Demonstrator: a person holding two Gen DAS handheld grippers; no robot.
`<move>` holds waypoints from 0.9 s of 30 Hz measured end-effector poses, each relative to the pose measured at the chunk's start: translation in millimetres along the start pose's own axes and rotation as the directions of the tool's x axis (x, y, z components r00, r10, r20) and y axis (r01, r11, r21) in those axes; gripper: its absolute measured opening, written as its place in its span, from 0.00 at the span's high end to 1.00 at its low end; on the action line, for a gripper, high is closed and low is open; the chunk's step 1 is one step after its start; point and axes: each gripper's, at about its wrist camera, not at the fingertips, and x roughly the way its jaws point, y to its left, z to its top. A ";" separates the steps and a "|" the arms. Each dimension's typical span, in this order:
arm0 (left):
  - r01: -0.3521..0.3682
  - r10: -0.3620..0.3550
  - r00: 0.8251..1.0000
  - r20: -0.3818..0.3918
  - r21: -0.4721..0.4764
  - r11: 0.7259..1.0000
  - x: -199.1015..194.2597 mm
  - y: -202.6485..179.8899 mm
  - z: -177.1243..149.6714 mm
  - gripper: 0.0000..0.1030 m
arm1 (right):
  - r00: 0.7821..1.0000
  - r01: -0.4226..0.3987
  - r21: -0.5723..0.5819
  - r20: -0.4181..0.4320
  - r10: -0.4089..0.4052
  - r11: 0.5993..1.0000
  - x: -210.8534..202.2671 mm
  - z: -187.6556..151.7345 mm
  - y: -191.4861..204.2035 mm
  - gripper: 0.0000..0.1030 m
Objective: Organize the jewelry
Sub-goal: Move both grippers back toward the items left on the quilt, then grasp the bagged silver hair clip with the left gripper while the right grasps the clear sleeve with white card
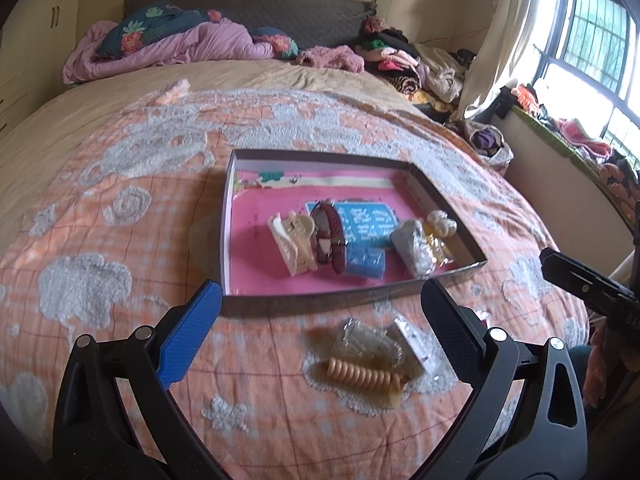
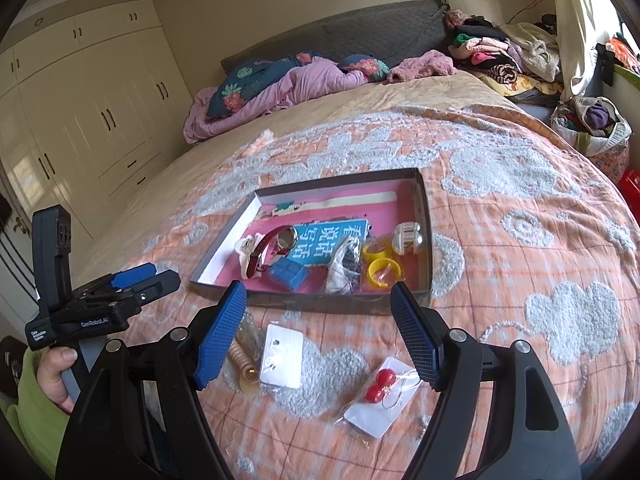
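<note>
A shallow pink-lined box tray (image 1: 320,305) (image 2: 425,216) lies on the orange bedspread. It holds a cream hair claw (image 1: 292,244), a red watch (image 1: 330,236) (image 2: 276,248), a small blue box (image 1: 364,265) (image 2: 289,276), yellow bangles (image 2: 380,265) and a clear claw clip (image 2: 408,236). In front of it lie a beige spiral hair tie (image 1: 364,376) (image 2: 242,356), a white earring card (image 1: 416,346) (image 2: 281,354) and red ball earrings (image 2: 380,384) in a packet. My left gripper (image 1: 320,320) (image 2: 148,276) hovers open over the hair tie. My right gripper (image 2: 318,308) (image 1: 580,280) stands open above the two cards, holding nothing.
Pillows and a purple quilt (image 2: 280,84) are heaped at the headboard, with a pile of clothes (image 2: 500,56) at the far right. White wardrobes (image 2: 80,112) line the left wall. A full laundry basket (image 2: 596,128) stands by the bed. A hand in a green sleeve (image 2: 56,372) holds the left gripper.
</note>
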 end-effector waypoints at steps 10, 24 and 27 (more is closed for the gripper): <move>-0.043 0.043 0.996 -0.078 0.012 0.999 10.2 11.0 -25.2 0.09 | 0.997 -0.011 -0.036 -0.073 0.009 0.999 16.0 -19.1 10.1 0.29; -0.046 0.049 0.986 -0.156 0.027 0.999 28.7 17.2 -43.2 0.09 | 0.971 -0.039 -0.134 -0.237 0.006 0.990 66.5 -59.3 35.3 0.30; -0.041 0.044 0.984 -0.171 0.021 0.999 34.2 19.7 -44.6 0.09 | 0.963 -0.040 -0.140 -0.269 0.001 0.989 75.4 -66.1 34.9 0.36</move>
